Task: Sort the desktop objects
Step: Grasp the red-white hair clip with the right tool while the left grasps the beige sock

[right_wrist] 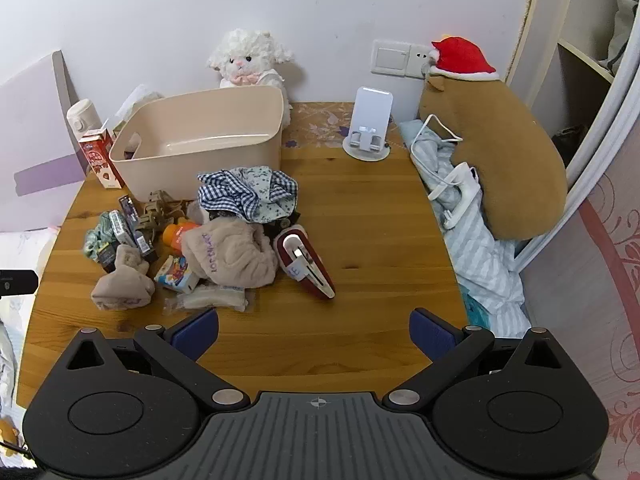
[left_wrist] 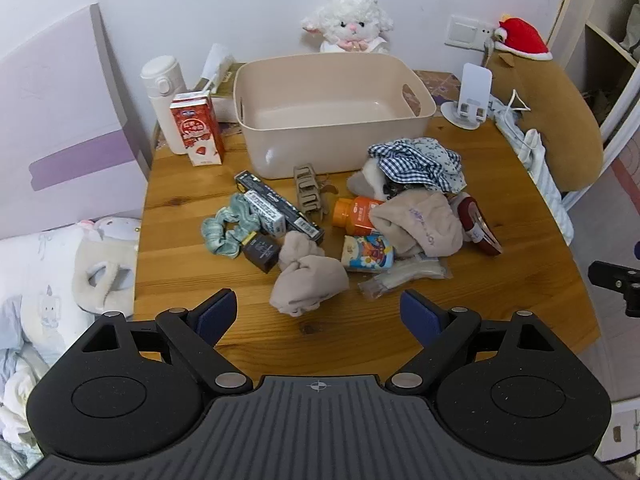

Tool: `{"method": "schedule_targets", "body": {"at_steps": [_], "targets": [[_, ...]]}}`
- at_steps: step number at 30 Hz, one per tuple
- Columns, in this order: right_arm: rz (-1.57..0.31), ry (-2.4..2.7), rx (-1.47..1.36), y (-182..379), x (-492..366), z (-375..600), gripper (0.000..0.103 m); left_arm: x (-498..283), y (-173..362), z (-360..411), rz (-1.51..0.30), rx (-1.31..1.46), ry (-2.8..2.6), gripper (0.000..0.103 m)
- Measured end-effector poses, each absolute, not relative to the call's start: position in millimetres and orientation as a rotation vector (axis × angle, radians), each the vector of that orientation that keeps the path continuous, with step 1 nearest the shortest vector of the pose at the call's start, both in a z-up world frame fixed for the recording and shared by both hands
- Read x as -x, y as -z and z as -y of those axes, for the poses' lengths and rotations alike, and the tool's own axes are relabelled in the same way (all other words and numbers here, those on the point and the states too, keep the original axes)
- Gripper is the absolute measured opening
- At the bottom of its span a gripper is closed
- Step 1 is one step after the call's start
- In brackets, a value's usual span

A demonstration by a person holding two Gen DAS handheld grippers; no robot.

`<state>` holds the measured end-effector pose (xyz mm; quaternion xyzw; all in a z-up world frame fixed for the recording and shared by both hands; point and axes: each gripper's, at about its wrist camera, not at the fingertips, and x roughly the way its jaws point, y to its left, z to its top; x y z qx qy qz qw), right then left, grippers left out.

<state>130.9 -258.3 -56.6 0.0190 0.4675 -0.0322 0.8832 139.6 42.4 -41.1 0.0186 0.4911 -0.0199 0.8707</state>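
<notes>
An empty beige bin [left_wrist: 332, 120] [right_wrist: 200, 140] stands at the back of the wooden table [left_wrist: 520, 264]. In front of it lies a pile: a checked cloth [left_wrist: 416, 162] [right_wrist: 248, 190], a beige towel [left_wrist: 416, 220] [right_wrist: 232, 256], a beige sock ball [left_wrist: 308, 280] [right_wrist: 122, 288], an orange bottle [left_wrist: 356, 210], a green scrunchie [left_wrist: 224, 228], small boxes [left_wrist: 276, 208], a red-white case [right_wrist: 306, 262]. My left gripper [left_wrist: 318, 314] hangs open just short of the sock ball. My right gripper [right_wrist: 314, 330] is open over bare wood, nothing between its fingers.
A red milk carton [left_wrist: 198, 128] and a white flask [left_wrist: 164, 92] stand left of the bin. A white phone stand [right_wrist: 370, 128], a lamb toy [left_wrist: 348, 20] and a brown plush with a red hat [right_wrist: 500, 152] sit at the back and right. Bedding lies beside the table's left edge.
</notes>
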Motion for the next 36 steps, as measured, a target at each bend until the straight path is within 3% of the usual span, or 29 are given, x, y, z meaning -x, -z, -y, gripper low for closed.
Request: {"method": "schedule_targets", "body": {"at_steps": [21,36], "targets": [[-0.983,0.029,0.006,111.2,-209.2,289.1,0.103,-199.1,97.4,-50.2,-1.047,0.013,-0.056,0.090],[-0.957,-0.150,0.269,172.2,-258.9,278.8,0.103,-235.1,157.1,-59.6,-1.116,0.050,-0.144,0.089]]}}
